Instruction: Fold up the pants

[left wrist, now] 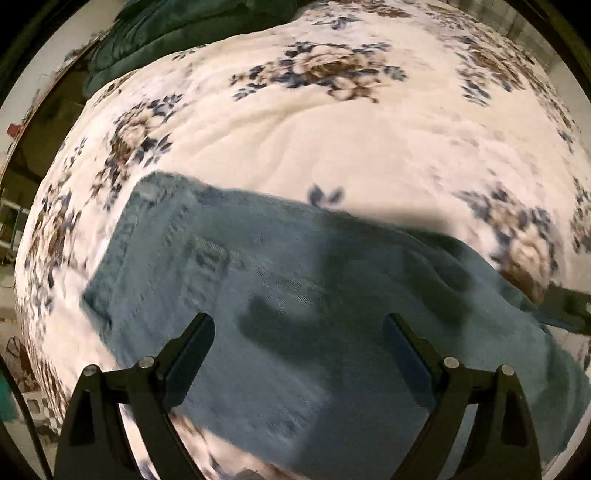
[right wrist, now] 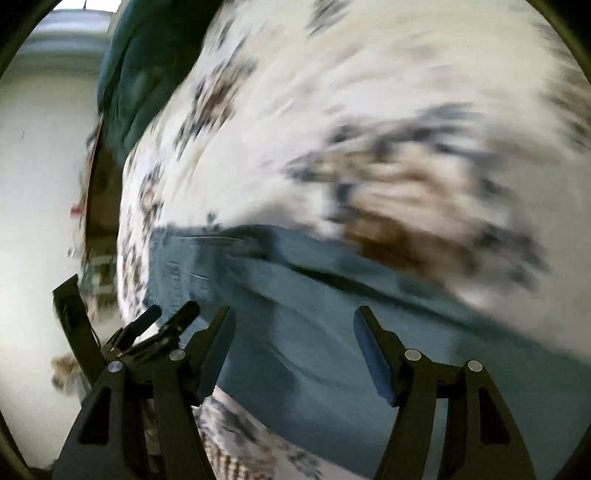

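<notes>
Left wrist view: pants (left wrist: 280, 295), blue denim, lie spread on the bed (left wrist: 369, 147), which is covered by a white blanket with brown and blue flowers; waistband end sits toward the left, a seam or pocket patch shows near it, legs run off to the lower right; left gripper (left wrist: 299, 325) hovers just above the denim, fingers wide apart, nothing between them; its shadow falls on the cloth below. Judgement: step in hand is the approach for a fold, no edge taken up yet; next move calls for lowering onto a hem or side edge and pinching both layers together, not one alone. A dark green cushion or quilt (left wrist: 177, 33) lies at the far edge; the right gripper shows only as a dark shape at the right rim. Right wrist view: heavy motion blur; right gripper (right wrist: 291, 317) also spread, empty, over the pants (right wrist: 332, 350); a long crease runs along the cloth ahead of it; the left gripper (right wrist: 170, 314) shows at lower left, how wide it stands not readable here. Hidden: leg hems cut off by both frames; whether the pants are already doubled lengthwise cannot be told; pattern detail smeared.
</notes>
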Available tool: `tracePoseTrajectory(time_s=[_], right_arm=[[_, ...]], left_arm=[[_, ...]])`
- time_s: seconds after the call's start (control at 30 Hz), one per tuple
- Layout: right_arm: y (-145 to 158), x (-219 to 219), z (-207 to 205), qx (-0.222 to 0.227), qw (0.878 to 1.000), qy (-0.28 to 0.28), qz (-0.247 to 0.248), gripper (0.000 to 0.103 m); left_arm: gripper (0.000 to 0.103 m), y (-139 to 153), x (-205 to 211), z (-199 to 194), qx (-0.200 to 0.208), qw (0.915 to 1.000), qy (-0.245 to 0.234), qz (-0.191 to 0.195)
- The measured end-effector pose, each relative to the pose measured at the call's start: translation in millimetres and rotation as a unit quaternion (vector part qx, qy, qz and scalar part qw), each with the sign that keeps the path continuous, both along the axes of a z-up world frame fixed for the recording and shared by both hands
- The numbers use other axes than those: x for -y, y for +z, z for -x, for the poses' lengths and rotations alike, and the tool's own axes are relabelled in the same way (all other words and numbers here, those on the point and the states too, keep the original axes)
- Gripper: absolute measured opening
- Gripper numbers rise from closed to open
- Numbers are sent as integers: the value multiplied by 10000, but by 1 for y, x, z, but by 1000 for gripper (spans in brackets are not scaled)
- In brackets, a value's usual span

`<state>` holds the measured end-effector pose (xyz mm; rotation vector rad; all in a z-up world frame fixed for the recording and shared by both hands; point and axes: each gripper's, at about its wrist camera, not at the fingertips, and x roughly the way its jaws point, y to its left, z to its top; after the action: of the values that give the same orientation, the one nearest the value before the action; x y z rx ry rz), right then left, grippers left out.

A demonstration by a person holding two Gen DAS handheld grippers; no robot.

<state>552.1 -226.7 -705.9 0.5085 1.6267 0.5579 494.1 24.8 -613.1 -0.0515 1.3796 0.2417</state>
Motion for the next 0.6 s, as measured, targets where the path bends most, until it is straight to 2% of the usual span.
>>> tracePoseTrajectory(time_s=[0.1, 0.2, 0.27, 0.3, 0.33, 0.37, 0.43, 0.5, 0.53, 0.6], right_arm=[[-32, -40, -26, -608, 9978, 283, -3, 69], [-61, -55, -39, -1048, 9938, 328, 151, 69], [-77, -61, -41, -1260, 9915, 313, -8, 68], [-81, -62, -42, -1292, 9911, 306, -50, 53], [-81, -64, -41, -1199, 9921, 352, -54, 28], [-80, -66, -38, -1085, 9932, 424, 48, 26], [-75, -69, -30, -843, 9952, 482, 95, 22], [-67, -62, -22, -733, 9964, 409, -80, 21], [-61, -59, -17, -661, 9969, 377, -204, 20], [-51, -51, -5, -568, 9972, 337, -338, 19]], left_arm=[[93, -6, -8, -19, -38, 9977, -639, -220], [93, -18, -9, -40, -263, 9874, -1527, -314], [93, -26, -7, -52, -453, 9775, -2046, -240], [93, -31, -6, -58, -560, 9714, -2307, -104], [93, -34, -4, -62, -635, 9664, -2492, 0], [93, -37, -2, -66, -689, 9604, -2700, 37], [93, -40, 7, -71, -712, 9432, -3244, 95], [93, -43, 18, -73, -800, 9208, -3816, 71], [93, -44, 24, -73, -857, 9067, -4128, 108], [93, -48, 29, -74, -1051, 8883, -4464, 251]])
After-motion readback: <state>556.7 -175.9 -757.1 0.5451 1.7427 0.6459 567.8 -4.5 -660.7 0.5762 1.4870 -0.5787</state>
